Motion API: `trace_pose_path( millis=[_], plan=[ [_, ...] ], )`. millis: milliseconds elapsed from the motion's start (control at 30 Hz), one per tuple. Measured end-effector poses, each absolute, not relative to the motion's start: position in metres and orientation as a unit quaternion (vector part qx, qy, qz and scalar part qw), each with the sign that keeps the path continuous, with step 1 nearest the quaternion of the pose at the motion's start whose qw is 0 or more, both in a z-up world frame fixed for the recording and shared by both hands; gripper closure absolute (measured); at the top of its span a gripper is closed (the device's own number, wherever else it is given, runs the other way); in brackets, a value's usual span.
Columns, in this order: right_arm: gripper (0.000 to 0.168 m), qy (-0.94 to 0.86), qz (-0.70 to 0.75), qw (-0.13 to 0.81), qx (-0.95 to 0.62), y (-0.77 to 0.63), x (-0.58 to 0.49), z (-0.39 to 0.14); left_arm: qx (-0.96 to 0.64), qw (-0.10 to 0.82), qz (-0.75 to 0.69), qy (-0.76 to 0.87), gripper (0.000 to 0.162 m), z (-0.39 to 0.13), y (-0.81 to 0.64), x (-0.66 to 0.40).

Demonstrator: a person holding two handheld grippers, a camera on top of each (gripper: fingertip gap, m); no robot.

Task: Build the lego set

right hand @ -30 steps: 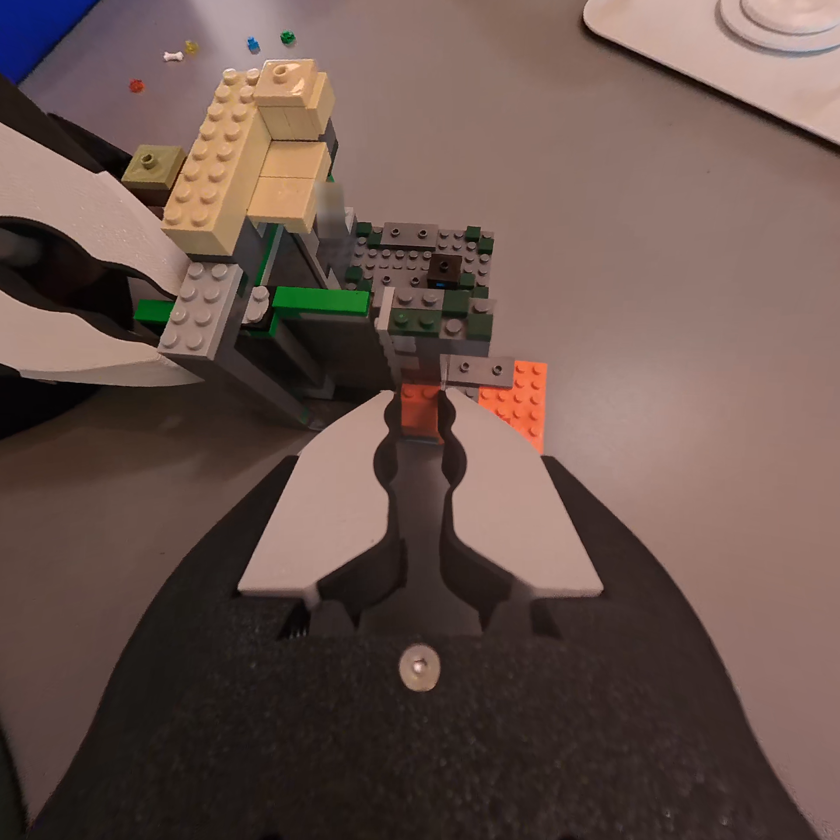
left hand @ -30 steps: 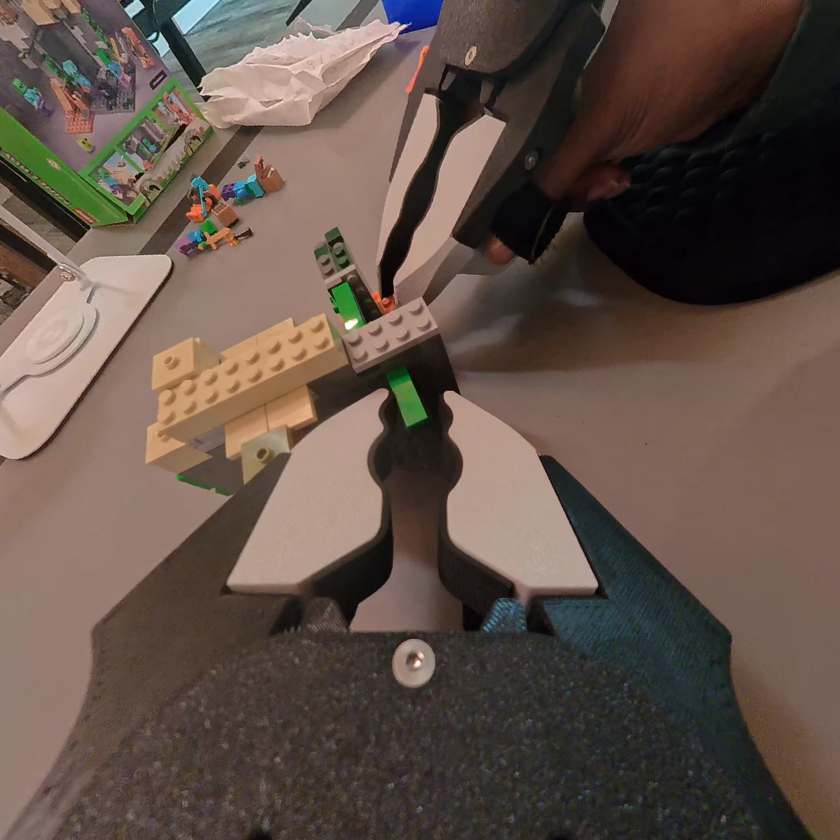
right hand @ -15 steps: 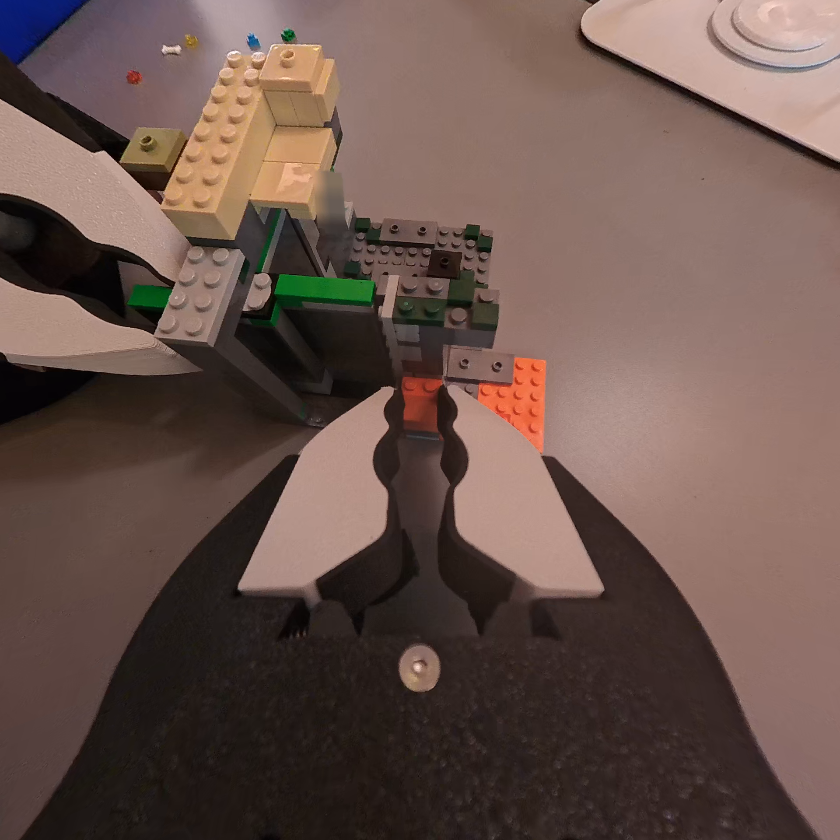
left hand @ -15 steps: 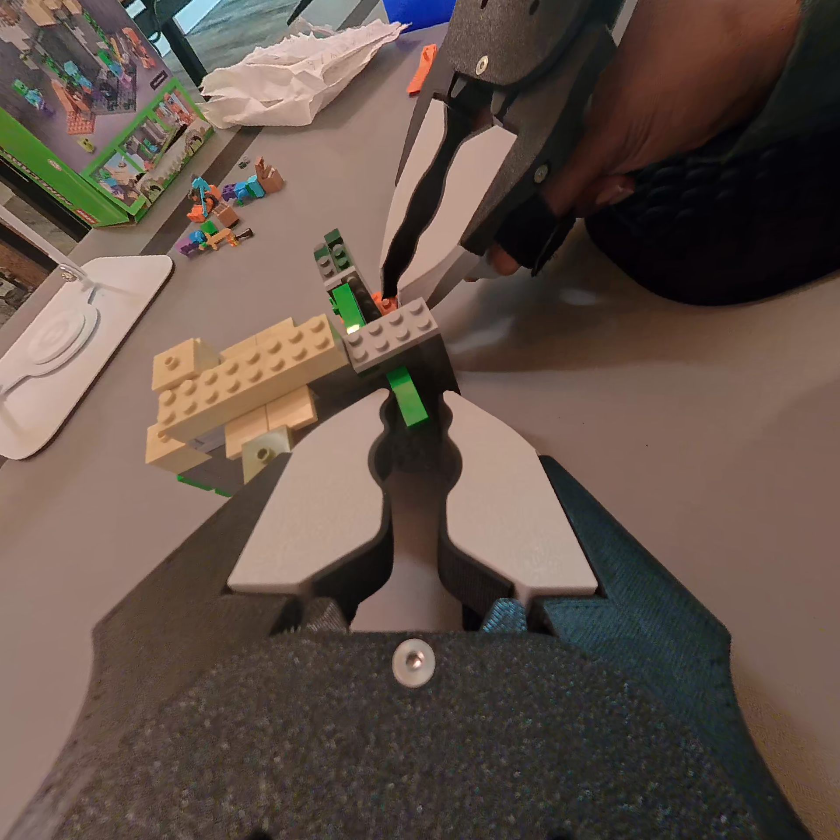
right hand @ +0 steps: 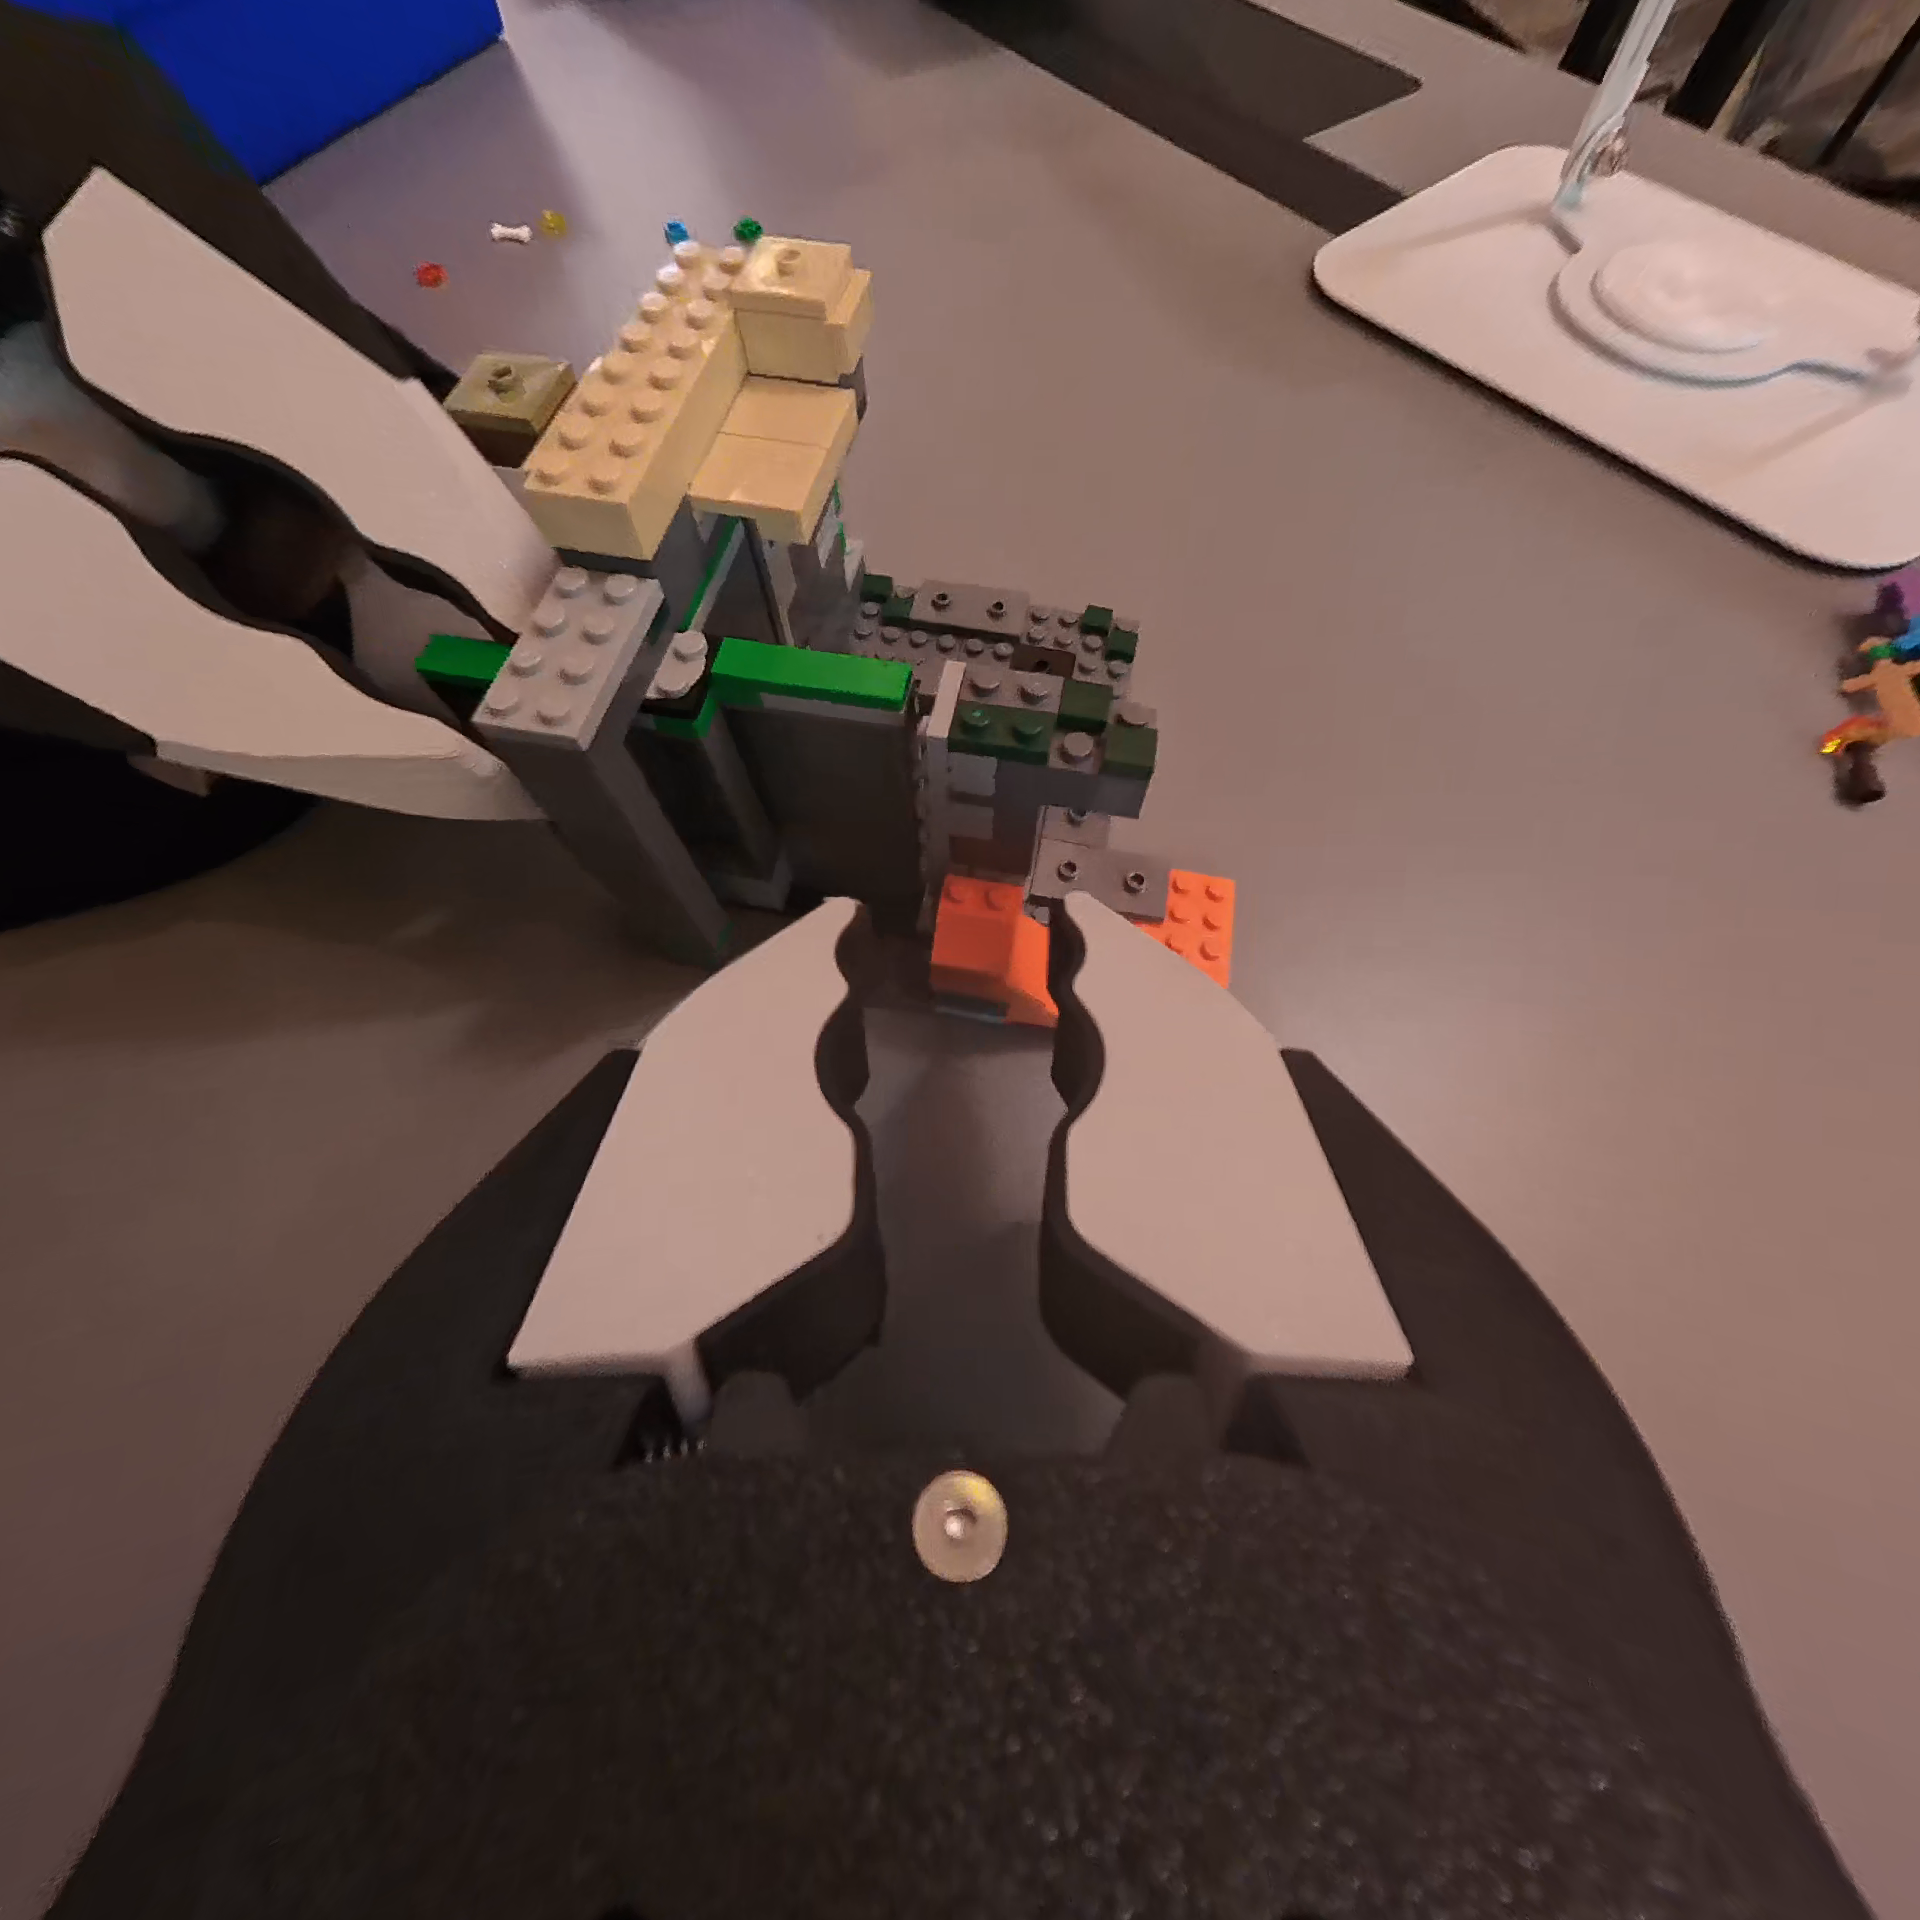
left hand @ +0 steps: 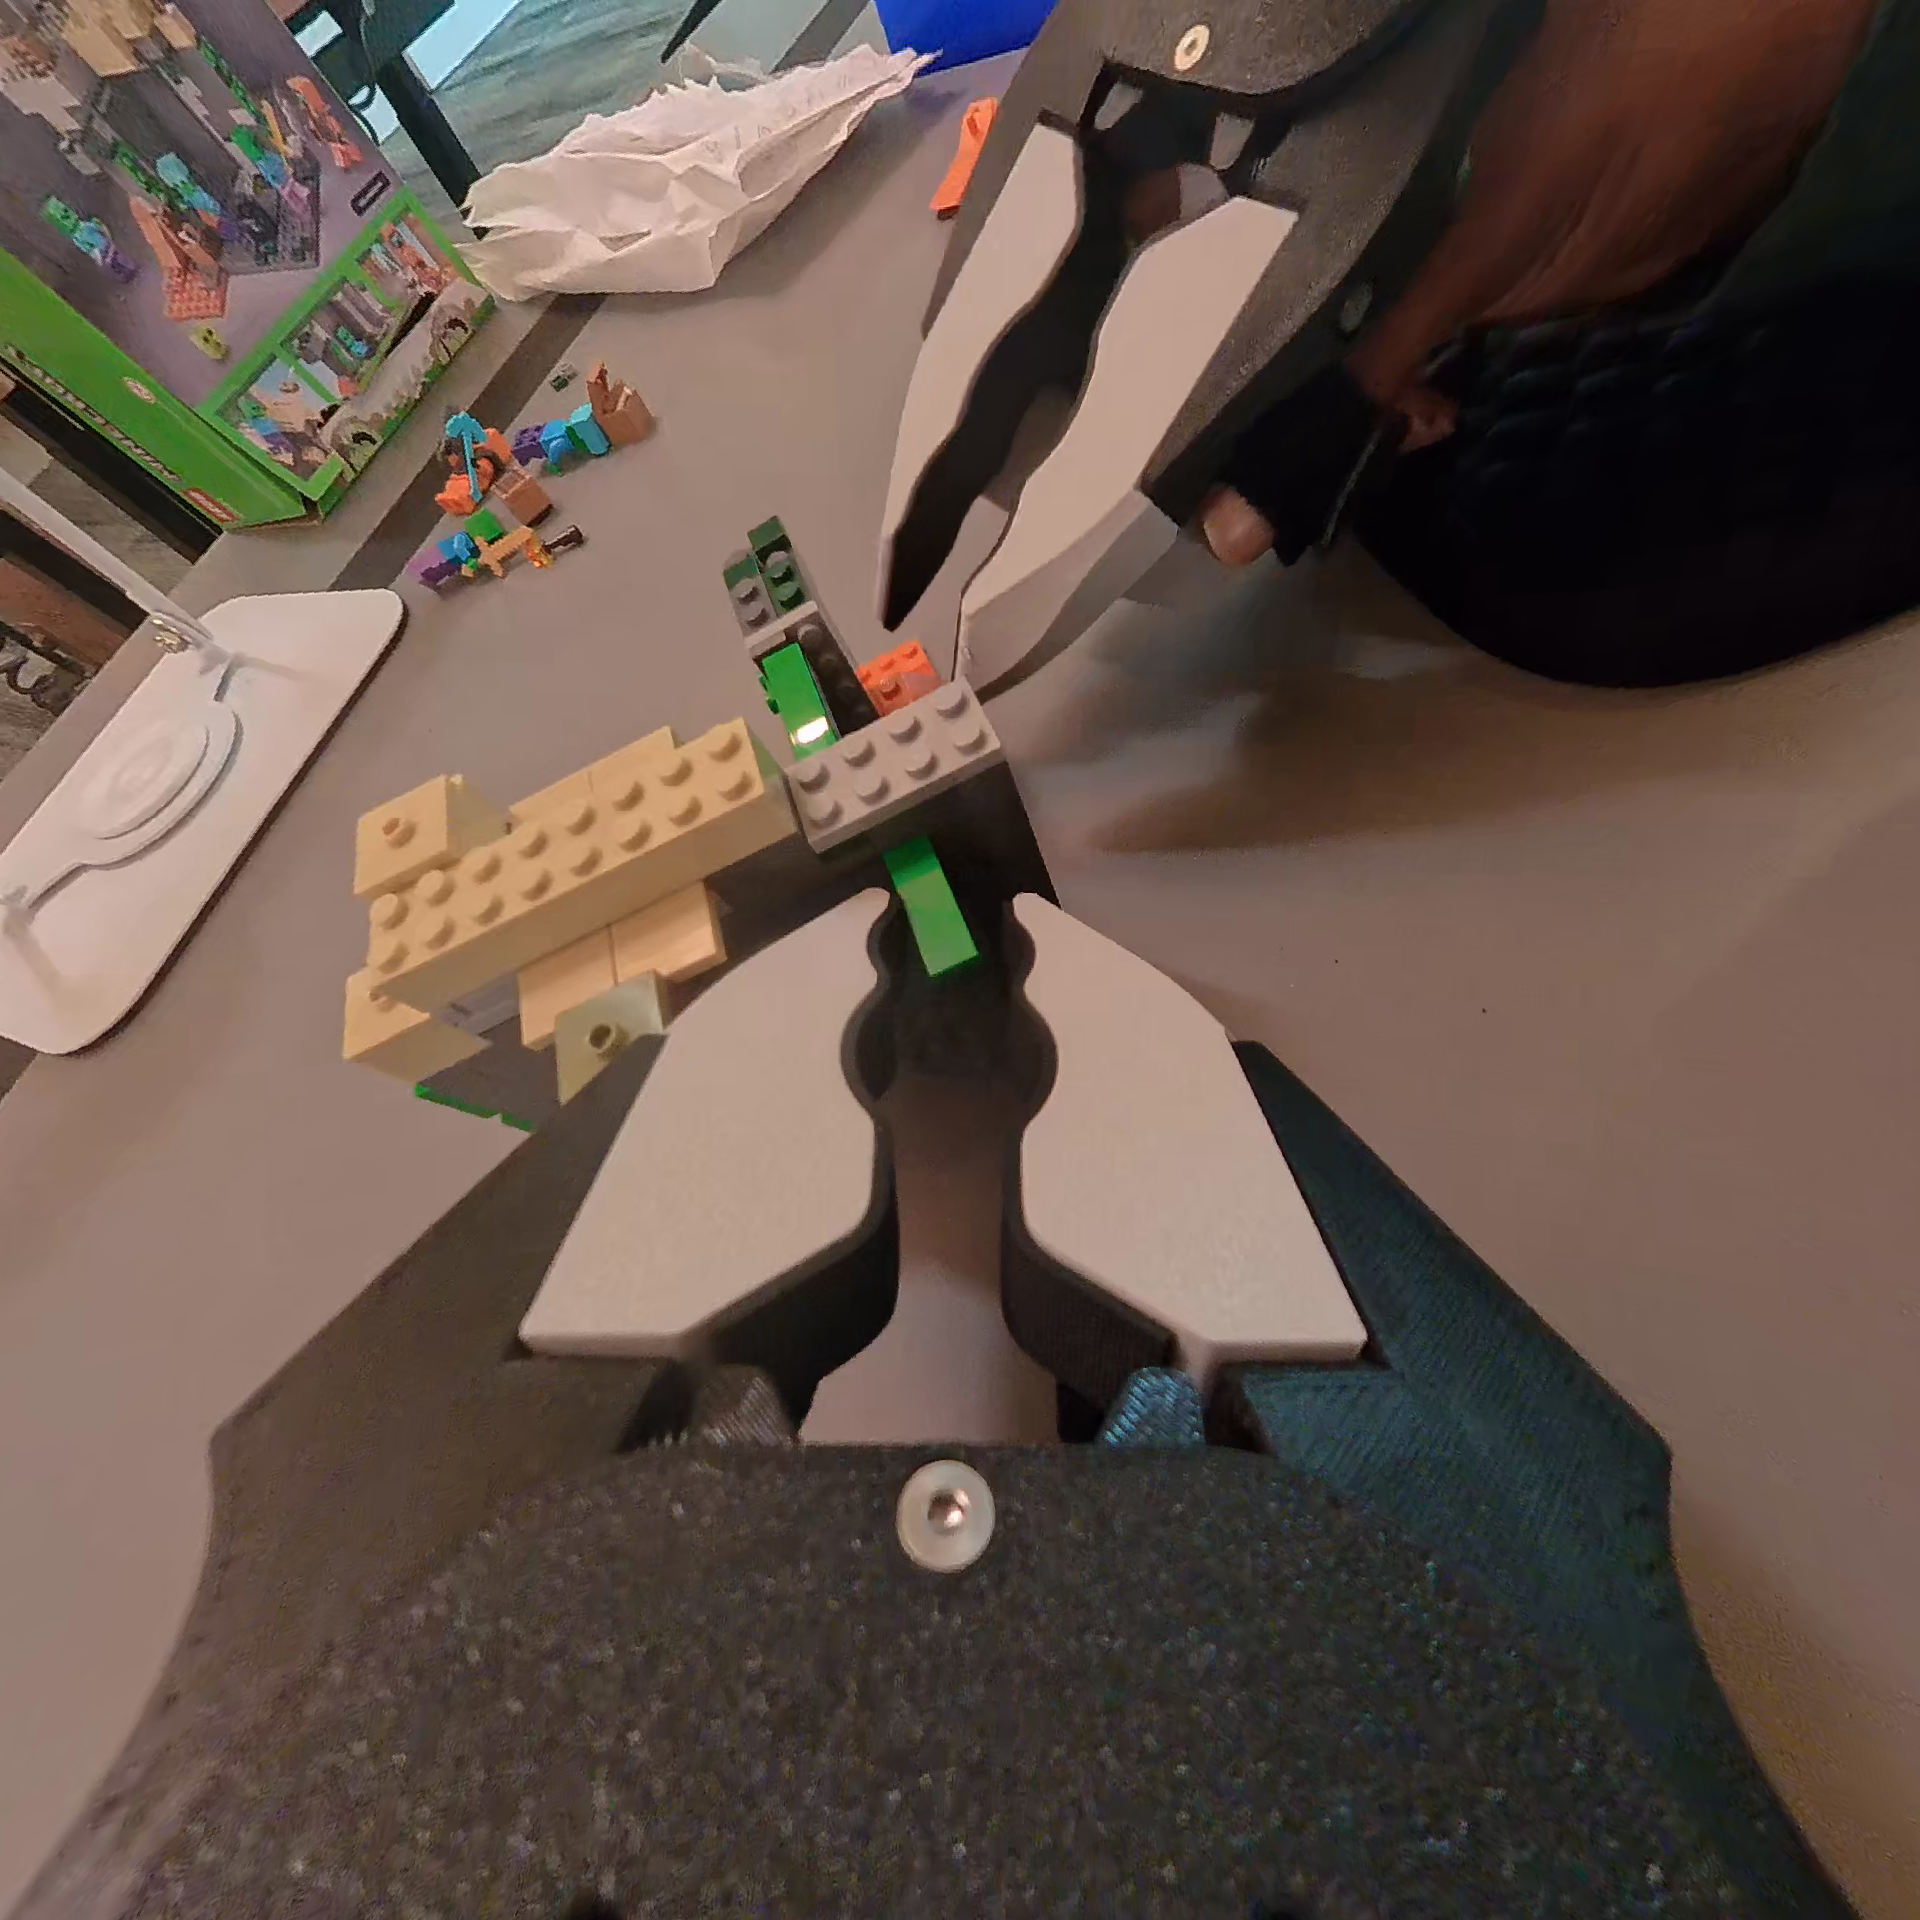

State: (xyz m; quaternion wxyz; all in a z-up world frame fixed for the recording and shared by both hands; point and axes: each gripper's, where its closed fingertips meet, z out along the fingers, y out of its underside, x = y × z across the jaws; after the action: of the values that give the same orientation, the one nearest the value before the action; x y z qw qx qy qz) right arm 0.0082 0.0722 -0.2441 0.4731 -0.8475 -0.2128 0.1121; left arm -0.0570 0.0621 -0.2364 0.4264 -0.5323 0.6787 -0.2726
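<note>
Left gripper (left hand: 948,914): jaws narrow, clamped on the build's side, low and level. Right gripper (right hand: 961,920): jaws spread, nothing between them, tips angled down. Hand (left hand: 1621,208) wraps its handle.

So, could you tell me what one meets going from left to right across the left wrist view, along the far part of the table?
Green set box → loose minifigure pieces → crumpled white paper bag → right gripper → person's hand.
</note>
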Motion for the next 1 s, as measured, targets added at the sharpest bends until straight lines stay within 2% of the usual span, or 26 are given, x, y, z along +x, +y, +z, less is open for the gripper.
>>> trace_pose_path(
  millis=[167,1000],
  plan=[
    [0.168,-0.2,0.108,0.501,-0.835,0.077,0.007,-0.236,-0.532,0.425,-0.275,0.678,0.145,-0.237,0.062,-0.057],
    [0.168,-0.168,0.142,0.466,-0.857,0.082,0.007,-0.25,-0.529,0.425,-0.28,0.679,0.146,-0.237,0.061,-0.057]
  ],
)
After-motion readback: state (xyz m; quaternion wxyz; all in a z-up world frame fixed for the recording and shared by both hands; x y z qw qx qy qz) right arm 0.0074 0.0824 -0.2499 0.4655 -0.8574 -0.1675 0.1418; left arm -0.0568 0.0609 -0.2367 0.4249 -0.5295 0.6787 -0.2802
